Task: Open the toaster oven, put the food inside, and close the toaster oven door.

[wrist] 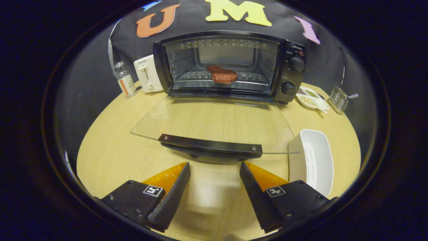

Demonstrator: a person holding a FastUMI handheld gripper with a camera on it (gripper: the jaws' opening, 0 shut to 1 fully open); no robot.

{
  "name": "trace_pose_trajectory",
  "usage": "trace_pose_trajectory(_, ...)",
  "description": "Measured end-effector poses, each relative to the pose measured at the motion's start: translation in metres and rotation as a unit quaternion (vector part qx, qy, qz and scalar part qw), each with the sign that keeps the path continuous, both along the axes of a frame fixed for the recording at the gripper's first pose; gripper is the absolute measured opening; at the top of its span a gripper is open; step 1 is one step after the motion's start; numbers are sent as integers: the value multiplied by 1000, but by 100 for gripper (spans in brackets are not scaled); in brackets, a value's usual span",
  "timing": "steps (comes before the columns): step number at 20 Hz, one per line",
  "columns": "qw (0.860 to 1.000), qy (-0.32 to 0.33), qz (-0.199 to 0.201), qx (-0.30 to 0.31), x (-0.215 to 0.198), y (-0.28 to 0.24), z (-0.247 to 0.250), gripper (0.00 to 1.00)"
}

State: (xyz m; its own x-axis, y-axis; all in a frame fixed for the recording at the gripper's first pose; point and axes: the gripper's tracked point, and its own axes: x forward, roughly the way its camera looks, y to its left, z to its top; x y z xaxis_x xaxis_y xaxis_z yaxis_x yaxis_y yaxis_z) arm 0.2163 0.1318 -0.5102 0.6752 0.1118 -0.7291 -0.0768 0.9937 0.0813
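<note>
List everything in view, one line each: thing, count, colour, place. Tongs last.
toaster oven: 1, black, back of the table, door open
glass door: 1, clear with black handle, folded down flat ahead of the tongs
meat: 1, reddish brown, on the rack inside the oven
toaster: 1, white, left of the oven
bottle: 1, clear, left of the toaster
divided dish: 1, white, right of the oven
wire holder: 1, metal, beyond the dish
tray: 1, white, right of the door
table: 1, light wood
tongs: 1, open, holding nothing, just short of the door handle

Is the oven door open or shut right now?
Open. The glass door lies flat over the table, its handle just ahead of the open gripper, and the meat sits on the rack inside the oven.
</note>
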Motion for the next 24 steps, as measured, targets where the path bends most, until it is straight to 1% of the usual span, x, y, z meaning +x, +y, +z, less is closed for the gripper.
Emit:
trace_pose_trajectory(5,1000,4,-1,7,3,0,10,96)
trace_pose_trajectory(10,1000,-10,-1,13,10,-1,39,96)
trace_pose_trajectory(17,999,-49,-12,18,47,-8,94,96)
trace_pose_trajectory(24,997,-66,-15,20,82,-8,125,96)
